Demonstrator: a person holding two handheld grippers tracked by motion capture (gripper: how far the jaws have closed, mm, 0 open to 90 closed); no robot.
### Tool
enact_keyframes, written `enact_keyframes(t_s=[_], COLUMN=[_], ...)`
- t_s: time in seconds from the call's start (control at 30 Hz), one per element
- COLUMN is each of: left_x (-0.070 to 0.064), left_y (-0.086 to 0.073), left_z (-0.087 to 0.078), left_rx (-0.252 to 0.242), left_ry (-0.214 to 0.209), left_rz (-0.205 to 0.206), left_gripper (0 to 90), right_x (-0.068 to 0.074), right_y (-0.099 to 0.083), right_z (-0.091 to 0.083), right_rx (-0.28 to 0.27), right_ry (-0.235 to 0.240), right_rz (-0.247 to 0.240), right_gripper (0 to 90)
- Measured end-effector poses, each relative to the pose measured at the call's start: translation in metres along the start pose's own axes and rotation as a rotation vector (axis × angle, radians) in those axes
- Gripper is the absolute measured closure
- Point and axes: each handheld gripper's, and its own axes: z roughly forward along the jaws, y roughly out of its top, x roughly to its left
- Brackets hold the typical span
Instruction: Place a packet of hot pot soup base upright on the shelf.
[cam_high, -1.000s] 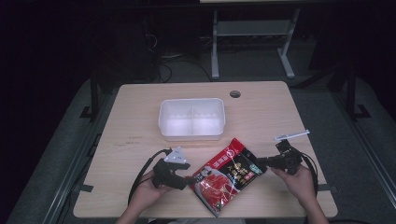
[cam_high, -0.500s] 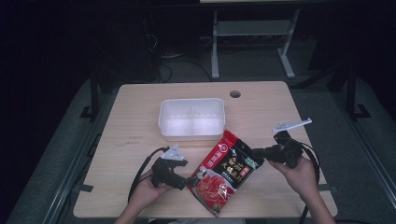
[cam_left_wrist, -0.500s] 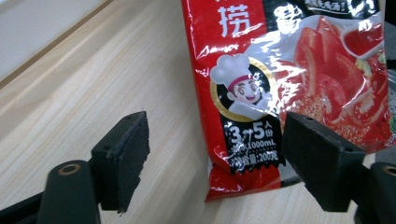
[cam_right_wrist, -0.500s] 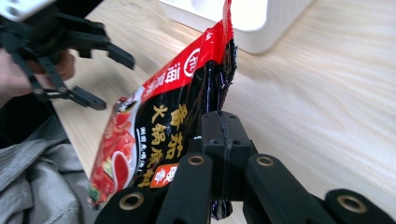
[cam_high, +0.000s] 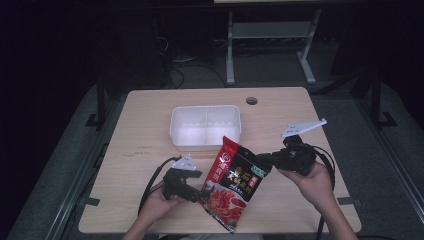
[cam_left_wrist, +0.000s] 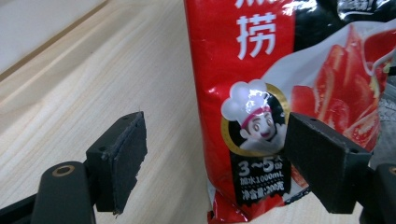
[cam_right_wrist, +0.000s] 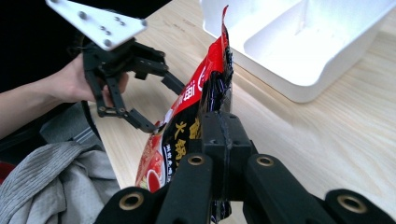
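The red and black sauce packet (cam_high: 234, 182) is lifted at one side off the desk (cam_high: 150, 130), just in front of the white tub (cam_high: 205, 127), with its lower end near the desk's front edge. The right claw (cam_high: 265, 159) is clamped flat on the packet's right edge, jaws pressed together on the foil as the right gripper view shows. The left claw (cam_left_wrist: 210, 163) stands wide, one jaw clear on the wood and the other over the printed face, gripping nothing. The risk, as I judge it, is that a single pinch on slick foil lets the heavy, limp packet swing or slide out, dropping onto the desk or off its front edge. If the left claw closes where it is, it may only crease the bag's face, and opposing pulls could tear the seam and spill the sauce.
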Motion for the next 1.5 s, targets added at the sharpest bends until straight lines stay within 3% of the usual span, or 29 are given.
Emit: enact_keyframes(t_s=[0.2,0.47,0.6,0.8,0.93,1.0,1.03,1.07,1.2,1.37,1.4,1.5], left_x=[0.003,0.001,0.001,0.004,0.005,0.005,0.004,0.001,0.001,0.003,0.002,0.001], left_y=[0.000,0.000,0.000,-0.002,-0.002,-0.002,-0.001,0.001,0.002,0.001,0.002,0.002], left_z=[0.000,-0.002,-0.003,-0.006,-0.006,-0.006,-0.005,-0.001,0.004,0.004,0.004,0.004], left_rx=[-0.031,-0.061,-0.060,-0.074,-0.076,-0.085,-0.089,-0.086,-0.076,-0.099,-0.111,-0.106], left_ry=[-0.048,-0.100,-0.087,-0.071,-0.078,-0.085,-0.092,-0.078,-0.099,-0.148,-0.168,-0.158], left_rz=[-0.019,0.003,-0.001,-0.025,-0.026,-0.026,-0.027,-0.019,-0.027,-0.041,-0.029,-0.028], left_gripper=[24.5,46.0,50.7,69.7,67.4,55.6,55.6,37.2,27.4,33.0,41.4,44.8], right_x=[0.011,0.020,0.020,0.017,0.017,0.018,0.018,0.020,0.025,0.028,0.028,0.028], right_y=[0.009,0.019,0.021,0.022,0.023,0.024,0.024,0.026,0.027,0.027,0.027,0.028], right_z=[0.002,0.008,0.011,0.013,0.013,0.013,0.013,0.012,0.012,0.013,0.014,0.015], right_rx=[-0.011,-0.005,-0.002,0.003,0.000,-0.003,-0.009,-0.017,-0.011,-0.016,-0.015,-0.008], right_ry=[0.031,0.046,0.047,0.039,0.041,0.046,0.053,0.066,0.075,0.090,0.095,0.098], right_rz=[-0.032,-0.067,-0.070,-0.068,-0.071,-0.071,-0.070,-0.077,-0.093,-0.099,-0.103,-0.104], right_gripper=[89.6,89.6,89.6,89.6,89.7,89.7,89.7,89.7,89.7,89.7,89.7,89.7])
